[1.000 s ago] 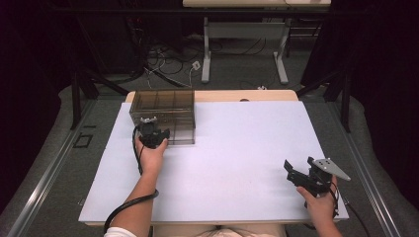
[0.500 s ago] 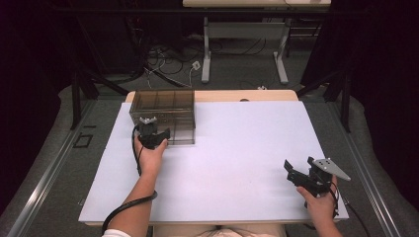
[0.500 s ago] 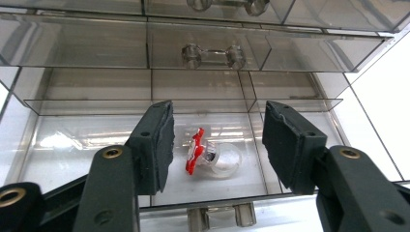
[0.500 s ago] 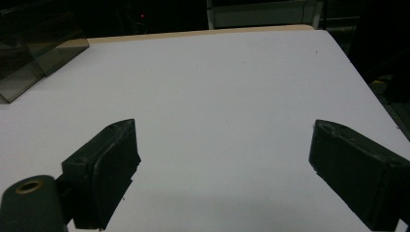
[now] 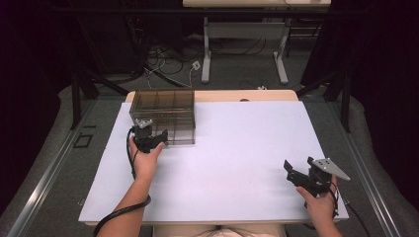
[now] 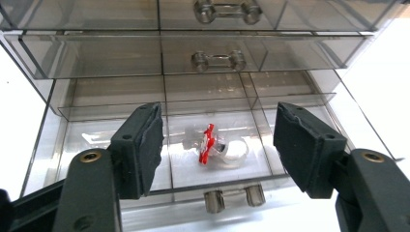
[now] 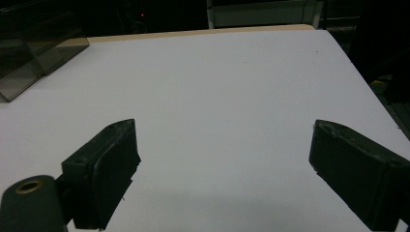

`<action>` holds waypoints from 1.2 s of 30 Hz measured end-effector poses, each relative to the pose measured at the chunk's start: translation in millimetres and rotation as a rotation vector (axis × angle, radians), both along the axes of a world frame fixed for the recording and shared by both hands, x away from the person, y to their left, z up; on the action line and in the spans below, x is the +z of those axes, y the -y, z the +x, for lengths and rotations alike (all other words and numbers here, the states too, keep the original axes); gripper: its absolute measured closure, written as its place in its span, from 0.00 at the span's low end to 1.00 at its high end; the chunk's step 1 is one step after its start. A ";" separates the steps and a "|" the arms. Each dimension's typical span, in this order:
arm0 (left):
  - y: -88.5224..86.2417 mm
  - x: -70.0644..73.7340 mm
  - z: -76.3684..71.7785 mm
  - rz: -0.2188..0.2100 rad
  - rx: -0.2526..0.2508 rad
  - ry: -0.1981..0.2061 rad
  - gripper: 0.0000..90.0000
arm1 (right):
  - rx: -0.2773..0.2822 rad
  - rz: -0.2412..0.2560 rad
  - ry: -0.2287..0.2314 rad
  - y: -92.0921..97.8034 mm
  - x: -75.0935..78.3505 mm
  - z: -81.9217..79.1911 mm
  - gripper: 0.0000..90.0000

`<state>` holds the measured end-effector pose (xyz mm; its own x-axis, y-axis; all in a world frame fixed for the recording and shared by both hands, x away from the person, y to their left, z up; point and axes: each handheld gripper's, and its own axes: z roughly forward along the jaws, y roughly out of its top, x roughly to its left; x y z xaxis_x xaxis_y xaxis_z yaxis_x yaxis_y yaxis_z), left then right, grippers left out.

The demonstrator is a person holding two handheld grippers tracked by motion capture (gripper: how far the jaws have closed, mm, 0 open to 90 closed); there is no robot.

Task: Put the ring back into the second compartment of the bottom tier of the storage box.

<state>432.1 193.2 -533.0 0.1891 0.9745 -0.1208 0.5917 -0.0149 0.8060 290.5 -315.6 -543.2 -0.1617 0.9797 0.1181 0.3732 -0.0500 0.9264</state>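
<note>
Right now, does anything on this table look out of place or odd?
Only slightly: the bottom drawer of the clear drawer unit stands pulled out, while the two above are shut. A small red-and-clear object lies alone in its middle section. Nothing looks spilled or damaged.

Smoky clr drawers (red-white toy)

My left gripper held forward at arm's reach, forearm extended, jaws spread wide apart, nothing between them. My right gripper low by the near right edge, hand gripping from behind, jaws likewise parted, empty
</note>
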 end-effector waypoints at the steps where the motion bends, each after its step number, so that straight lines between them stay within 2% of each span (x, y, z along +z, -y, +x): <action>1: -0.4 0.7 -1.4 0.000 -0.009 0.004 0.38 | 0.001 0.005 0.000 -0.3 0.1 -0.1 0.11; 5: -1.7 3.7 -7.8 -0.002 -0.027 0.020 0.35 | -0.001 0.007 -0.005 -1.1 0.3 -0.3 0.11; 9: -1.9 8.0 -14.3 0.001 -0.041 0.053 0.34 | -0.001 0.005 0.002 -1.8 -0.1 -0.1 0.11; 15: -1.5 14.8 -24.8 -0.038 -0.074 0.057 0.33 | -0.003 0.001 0.000 -1.8 -0.3 -0.1 0.11; 17: -0.7 17.3 -29.2 -0.031 -0.092 0.058 0.32 | -0.003 0.002 0.001 -1.7 -0.3 -0.2 0.11; 24: 1.8 20.7 -44.9 -0.047 -0.146 0.055 0.19 | -0.004 0.005 -0.006 -2.5 -0.3 -0.4 0.11; 28: 1.2 21.6 -54.5 -0.050 -0.170 0.058 0.17 | -0.002 0.004 -0.001 -2.5 -0.8 0.1 0.11; 36: -5.8 21.6 -72.9 -0.112 -0.183 0.057 0.04 | 0.000 0.004 -0.002 -2.9 -1.2 0.1 0.11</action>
